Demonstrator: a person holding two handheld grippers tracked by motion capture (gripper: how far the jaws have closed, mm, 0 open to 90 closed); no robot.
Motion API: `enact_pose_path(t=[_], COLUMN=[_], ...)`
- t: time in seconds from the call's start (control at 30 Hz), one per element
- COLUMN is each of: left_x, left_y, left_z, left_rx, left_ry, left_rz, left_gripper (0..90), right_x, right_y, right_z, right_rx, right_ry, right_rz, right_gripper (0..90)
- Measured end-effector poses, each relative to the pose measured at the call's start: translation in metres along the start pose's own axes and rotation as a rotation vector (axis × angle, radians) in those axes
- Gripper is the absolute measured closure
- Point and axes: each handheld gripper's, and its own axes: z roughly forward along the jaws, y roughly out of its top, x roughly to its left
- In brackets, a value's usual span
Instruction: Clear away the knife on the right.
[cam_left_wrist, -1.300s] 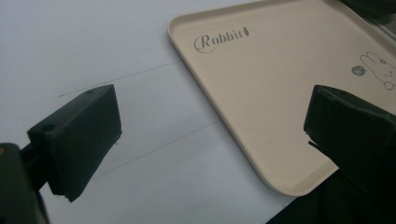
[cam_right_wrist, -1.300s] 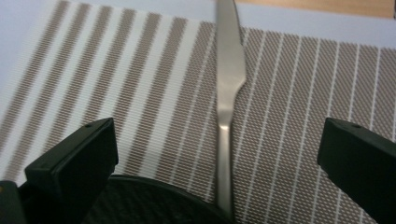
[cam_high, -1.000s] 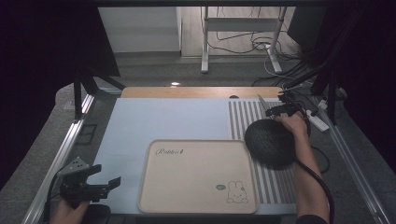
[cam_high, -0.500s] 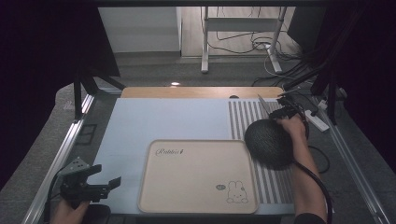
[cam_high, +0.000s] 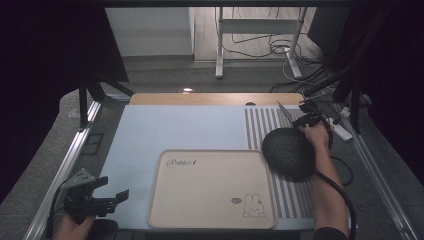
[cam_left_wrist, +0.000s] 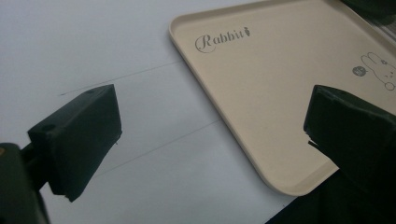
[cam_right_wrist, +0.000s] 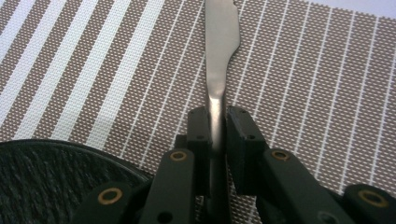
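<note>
A steel table knife (cam_right_wrist: 219, 46) lies on the brown-and-white striped placemat (cam_right_wrist: 303, 84), blade pointing away. My right gripper (cam_right_wrist: 216, 123) has just been closing and is now shut on the knife's neck, with both pads pressed against it. In the high view the right gripper (cam_high: 306, 120) sits at the far right of the placemat (cam_high: 260, 125), with the knife (cam_high: 286, 112) sticking out toward the back left. A dark round plate (cam_high: 289, 152) lies just in front of it. My left gripper (cam_high: 117, 196) rests open at the near left, beside the beige tray (cam_high: 210, 185).
The left gripper (cam_left_wrist: 215, 126) has nothing between its jaws. The tray (cam_left_wrist: 280, 93) carries a "Rabbit" print and a bunny drawing. A pale blue mat (cam_high: 175, 125) covers the table. The dark plate's rim (cam_right_wrist: 42, 177) lies at the lower left of the right gripper. Metal rails run along both table sides.
The right gripper's jaws have closed onto the knife. Both hands have stayed where they were, and the left gripper looks the same.
</note>
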Motion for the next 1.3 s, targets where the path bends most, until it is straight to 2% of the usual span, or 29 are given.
enact_pose_path(t=[0.1,0.2,0.53,0.73,0.9,1.03,1.3], left_x=[0.0,0.0,0.0,0.0,-0.001,-0.001,-0.001], left_y=[0.0,0.0,0.001,0.001,0.001,0.001,0.001], left_z=[0.0,0.0,0.0,0.001,0.001,0.001,0.001], left_rx=[0.0,0.0,0.002,0.003,0.006,0.005,0.003], left_ry=[0.0,0.0,0.003,0.004,0.007,0.006,0.003], left_rz=[-0.002,-0.003,-0.002,0.0,0.003,0.004,0.009], left_gripper=[4.1,4.1,4.1,4.1,4.1,4.1,4.1], right_x=[-0.009,-0.013,-0.031,-0.045,-0.052,-0.053,-0.038], right_y=[-0.003,-0.004,-0.012,-0.018,-0.022,-0.023,-0.02], right_z=[-0.005,-0.009,-0.027,-0.045,-0.06,-0.069,-0.089], right_rx=[-0.018,-0.027,-0.056,-0.081,-0.118,-0.141,-0.182], right_ry=[0.004,-0.002,-0.049,-0.075,-0.067,-0.05,-0.012], right_rz=[0.025,0.031,0.06,0.087,0.108,0.119,0.088], right_gripper=[80.2,80.3,80.3,80.3,80.3,80.3,80.3])
